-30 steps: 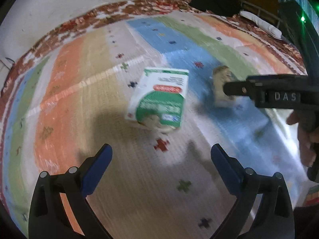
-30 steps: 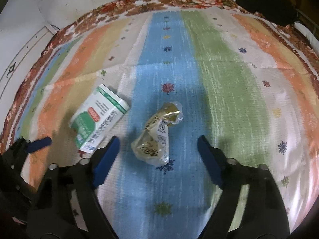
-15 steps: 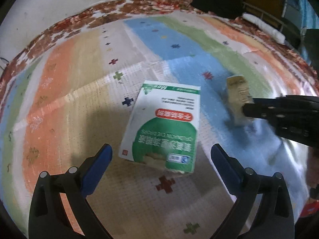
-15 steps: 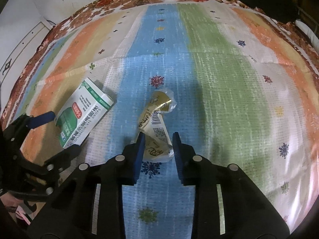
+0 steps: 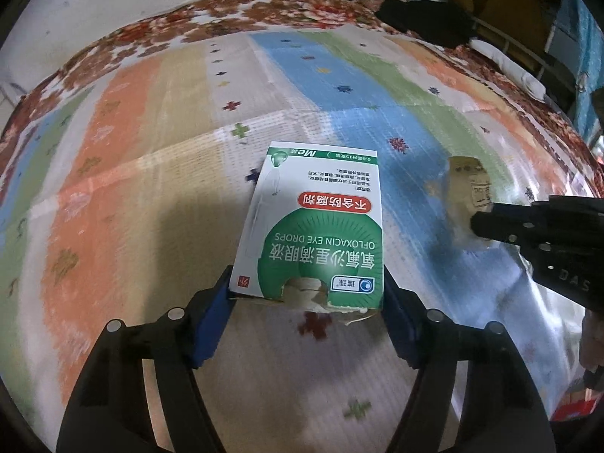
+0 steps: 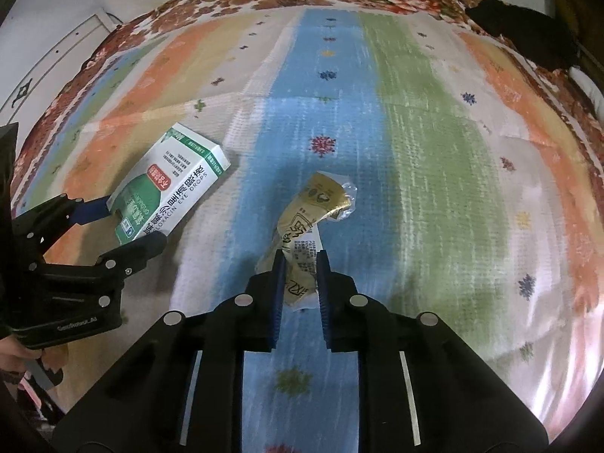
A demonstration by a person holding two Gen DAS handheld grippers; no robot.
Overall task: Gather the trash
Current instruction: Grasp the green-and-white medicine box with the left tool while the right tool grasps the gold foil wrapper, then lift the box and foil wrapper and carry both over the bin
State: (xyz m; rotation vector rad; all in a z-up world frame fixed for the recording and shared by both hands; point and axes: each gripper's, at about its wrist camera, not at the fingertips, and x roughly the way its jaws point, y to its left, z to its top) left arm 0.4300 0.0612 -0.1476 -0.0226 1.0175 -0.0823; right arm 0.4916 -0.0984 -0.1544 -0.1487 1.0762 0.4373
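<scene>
A green-and-white eye-drops box [image 5: 313, 226] with a torn near end lies on the striped rug [image 5: 124, 196]. My left gripper [image 5: 306, 294] is shut on the box's near end, blue pads against both sides; it also shows in the right wrist view [image 6: 124, 222], with the box [image 6: 170, 185]. A crumpled gold snack wrapper [image 6: 309, 222] lies on the blue stripe. My right gripper [image 6: 300, 271] is shut on the wrapper's near end. In the left wrist view the wrapper [image 5: 468, 185] shows at the tip of the right gripper [image 5: 479, 224].
The rug [image 6: 434, 151] has a floral border with white floor beyond it. A black object [image 6: 528, 34] lies at the far right corner, beside a metal rack with a white roll [image 5: 509, 68].
The left gripper moved forward and closed on the box's near end. The right gripper closed on the wrapper half a second ago and still holds it.
</scene>
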